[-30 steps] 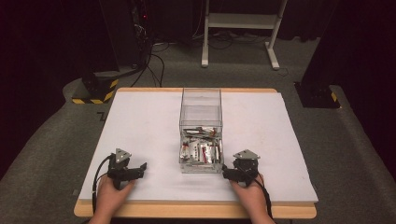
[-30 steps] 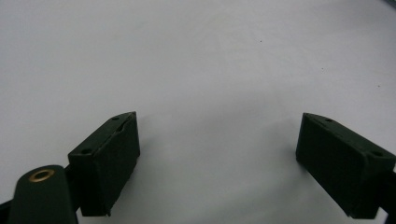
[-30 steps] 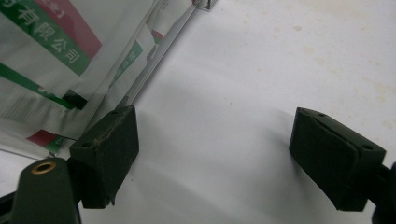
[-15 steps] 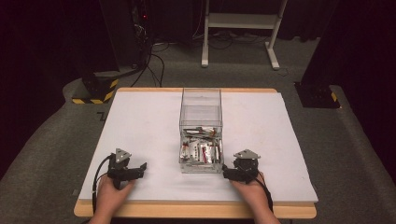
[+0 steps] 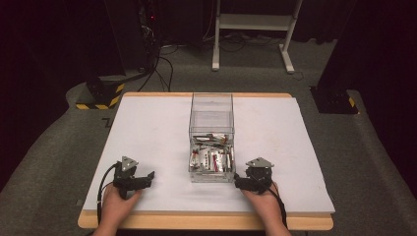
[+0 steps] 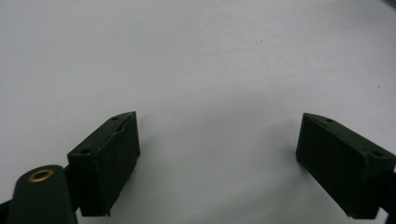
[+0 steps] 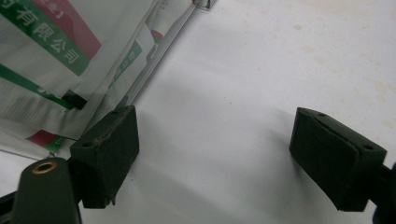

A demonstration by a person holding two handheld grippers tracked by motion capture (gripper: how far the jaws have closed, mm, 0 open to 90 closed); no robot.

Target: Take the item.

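A clear plastic box [image 5: 211,110] stands upright mid-table, with several white packets [image 5: 212,158] printed red and green lying in its lower part. My left gripper [image 5: 147,178] rests on the white sheet near the front left, held by a hand, and it is open. Its jaws stand wide apart over bare sheet [image 6: 219,154]. At the box's front right corner my right gripper [image 5: 238,181] also rests open. Between its jaws lies bare sheet [image 7: 215,158], and the box wall with packets [image 7: 51,56] sits just beyond its left jaw.
The white sheet [image 5: 147,132] covers a wooden table whose edge [image 5: 206,222] runs along the front. Behind the table are a yellow-and-black striped base [image 5: 101,98], trailing cables and a white stand [image 5: 251,29] on grey carpet.
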